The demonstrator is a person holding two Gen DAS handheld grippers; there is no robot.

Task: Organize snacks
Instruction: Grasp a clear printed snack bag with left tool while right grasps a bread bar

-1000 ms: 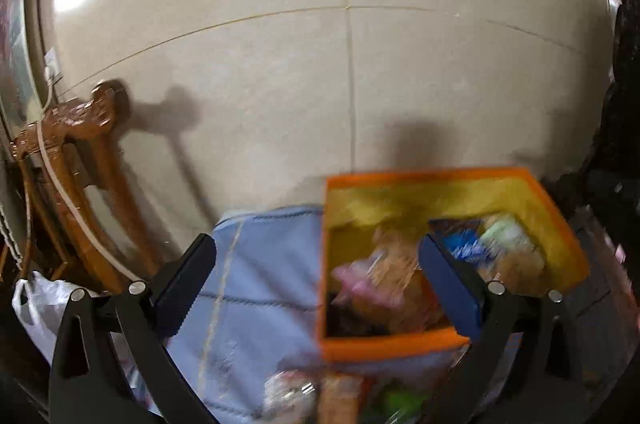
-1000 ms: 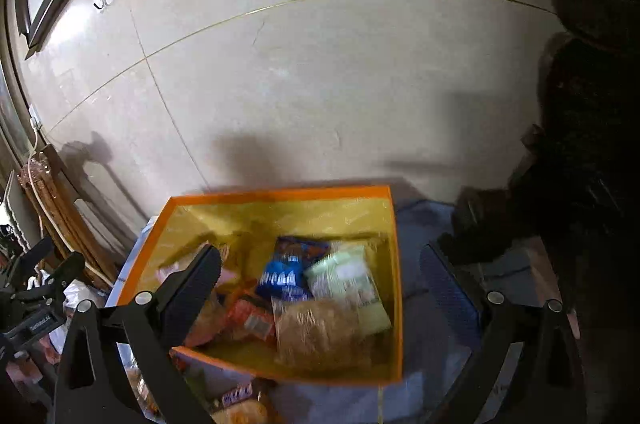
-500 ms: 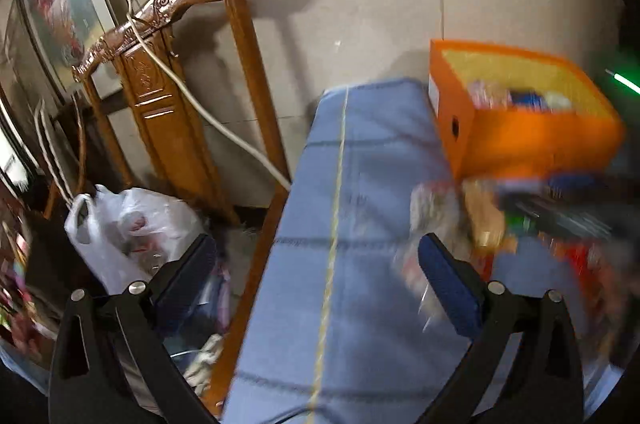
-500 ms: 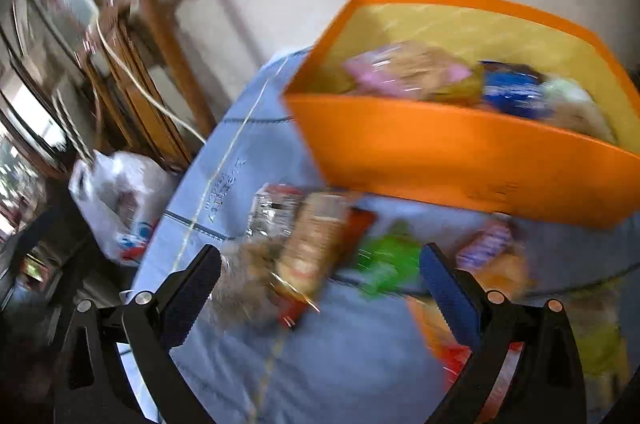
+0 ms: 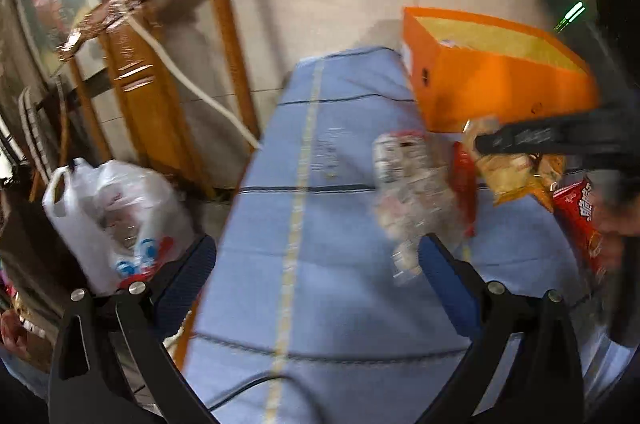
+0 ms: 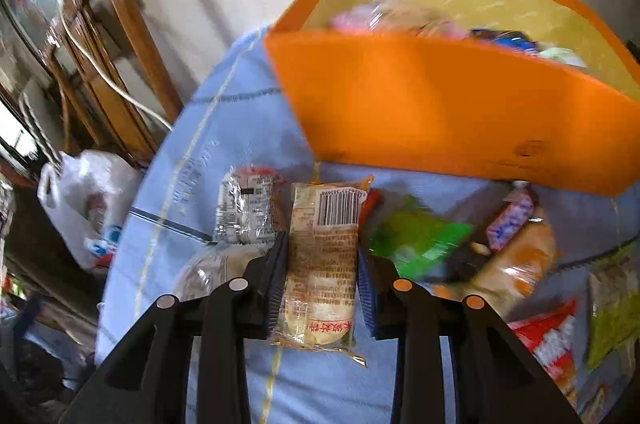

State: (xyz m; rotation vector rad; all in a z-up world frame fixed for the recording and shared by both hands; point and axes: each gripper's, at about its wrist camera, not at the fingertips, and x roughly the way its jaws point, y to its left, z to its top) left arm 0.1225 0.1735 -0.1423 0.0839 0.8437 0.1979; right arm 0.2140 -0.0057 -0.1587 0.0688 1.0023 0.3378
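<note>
An orange box (image 6: 460,111) with a yellow lining stands at the far end of the table (image 6: 224,159), under a blue cloth. In it lie several snack packets, pink and blue among them, blurred. Loose packets lie on the cloth just before the box: a silver one (image 6: 244,212), a green one (image 6: 416,244), a red one (image 6: 548,340). The right tongs (image 6: 322,276) are closing on a tan cracker packet (image 6: 322,264), pads against its sides. The left tongs (image 5: 316,288) stand wide with nothing between them, above bare cloth. A white plastic bag (image 5: 116,224) hangs beside the table.

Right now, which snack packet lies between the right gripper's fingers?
The tan barcode packet, between the closing right gripper; the silver packet and green packet lie outside.
</note>
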